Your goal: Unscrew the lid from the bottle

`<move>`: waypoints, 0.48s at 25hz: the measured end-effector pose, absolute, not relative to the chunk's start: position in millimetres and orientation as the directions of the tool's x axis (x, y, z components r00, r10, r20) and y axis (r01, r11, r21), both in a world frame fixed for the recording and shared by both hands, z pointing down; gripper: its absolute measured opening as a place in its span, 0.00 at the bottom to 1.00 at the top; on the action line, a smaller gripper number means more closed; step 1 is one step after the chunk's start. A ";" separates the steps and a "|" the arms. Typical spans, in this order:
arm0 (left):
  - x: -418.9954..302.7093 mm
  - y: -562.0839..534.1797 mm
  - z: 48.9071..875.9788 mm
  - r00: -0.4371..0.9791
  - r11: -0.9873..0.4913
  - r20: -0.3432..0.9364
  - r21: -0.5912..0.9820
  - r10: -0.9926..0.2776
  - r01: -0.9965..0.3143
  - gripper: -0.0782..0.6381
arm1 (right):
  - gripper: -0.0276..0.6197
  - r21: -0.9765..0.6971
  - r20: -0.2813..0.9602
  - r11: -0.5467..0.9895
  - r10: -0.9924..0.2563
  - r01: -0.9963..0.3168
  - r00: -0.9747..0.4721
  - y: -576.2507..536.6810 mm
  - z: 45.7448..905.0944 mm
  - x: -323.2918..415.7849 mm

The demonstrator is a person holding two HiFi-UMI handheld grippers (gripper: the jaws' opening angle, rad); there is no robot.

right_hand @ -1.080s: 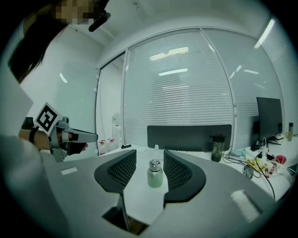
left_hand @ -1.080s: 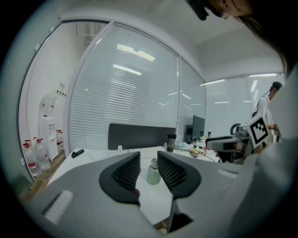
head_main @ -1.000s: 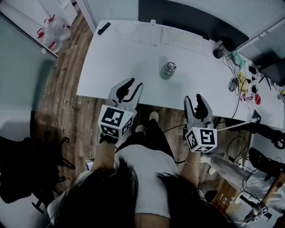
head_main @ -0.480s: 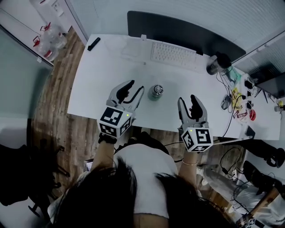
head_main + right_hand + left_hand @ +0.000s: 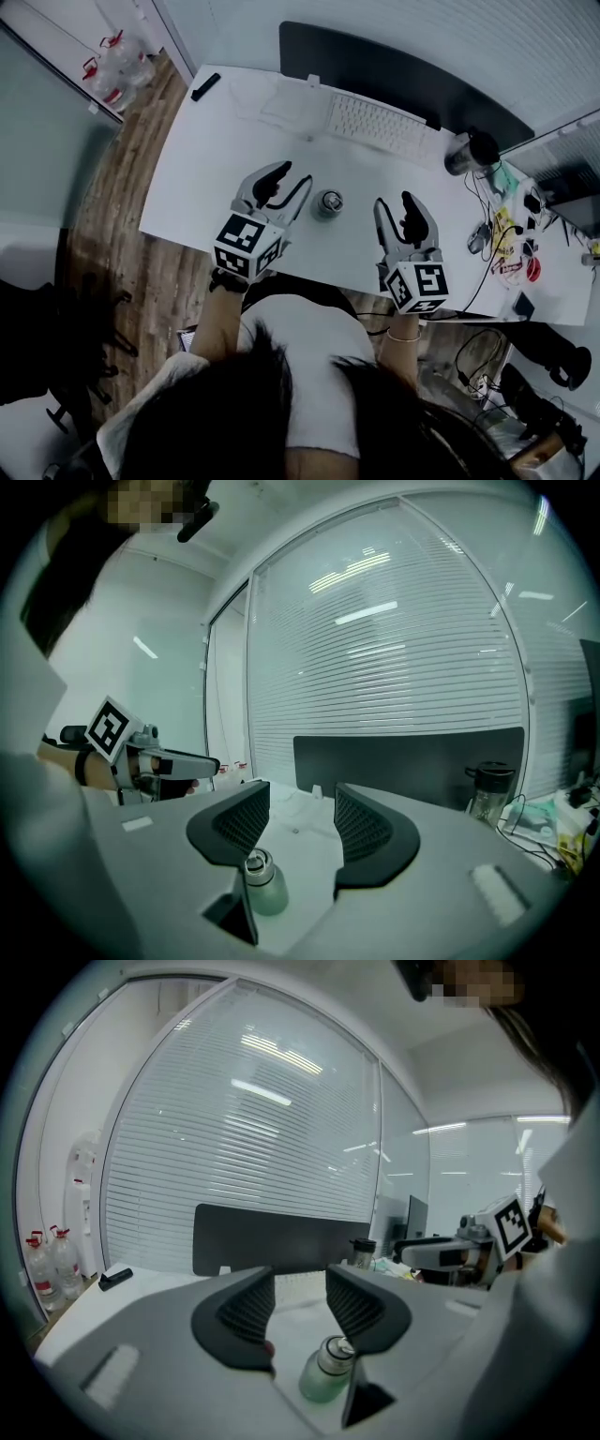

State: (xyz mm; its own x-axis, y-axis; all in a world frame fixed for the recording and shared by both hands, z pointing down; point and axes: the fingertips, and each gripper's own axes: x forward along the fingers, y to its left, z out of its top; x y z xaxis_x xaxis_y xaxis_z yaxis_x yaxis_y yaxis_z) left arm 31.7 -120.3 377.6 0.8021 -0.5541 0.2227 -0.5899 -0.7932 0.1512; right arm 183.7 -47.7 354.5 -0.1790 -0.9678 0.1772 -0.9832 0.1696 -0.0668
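A small pale green bottle [image 5: 327, 203] with a silver screw lid stands upright on the white desk [image 5: 202, 178], between my two grippers. My left gripper [image 5: 291, 178] hovers just left of it, its jaws opening with nothing between them. In the left gripper view the bottle [image 5: 324, 1373] shows low and right of the left gripper [image 5: 300, 1302]. My right gripper [image 5: 396, 204] sits to the bottle's right, its jaws also opening and empty. In the right gripper view the bottle [image 5: 263, 885] stands low and left of the right gripper [image 5: 302, 822]. Neither gripper touches the bottle.
A white keyboard [image 5: 375, 125] lies at the back in front of a dark panel [image 5: 394, 70]. A black remote-like bar [image 5: 205, 86] lies at the far left corner, a dark-lidded jar [image 5: 466, 152] at the right. Cables and small clutter [image 5: 511, 225] crowd the right end.
Both grippers have moved forward over the desk and now flank the bottle. Both pairs of jaws stand a little wider than before.
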 end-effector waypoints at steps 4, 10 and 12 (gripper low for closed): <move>30.4 -122.9 382.5 0.806 -0.800 0.241 0.147 -0.541 -0.581 0.36 | 0.34 -0.081 0.180 0.174 -0.966 -0.981 -0.186 -53.2 356.2 178.0; 28.4 -127.8 389.2 0.811 -0.809 0.260 0.144 -0.524 -0.570 0.38 | 0.35 -0.092 0.195 0.176 -0.962 -0.980 -0.191 -55.6 360.0 172.2; 27.2 -127.5 392.8 0.815 -0.813 0.263 0.150 -0.516 -0.563 0.39 | 0.36 -0.097 0.195 0.177 -0.962 -0.979 -0.193 -55.7 360.9 170.3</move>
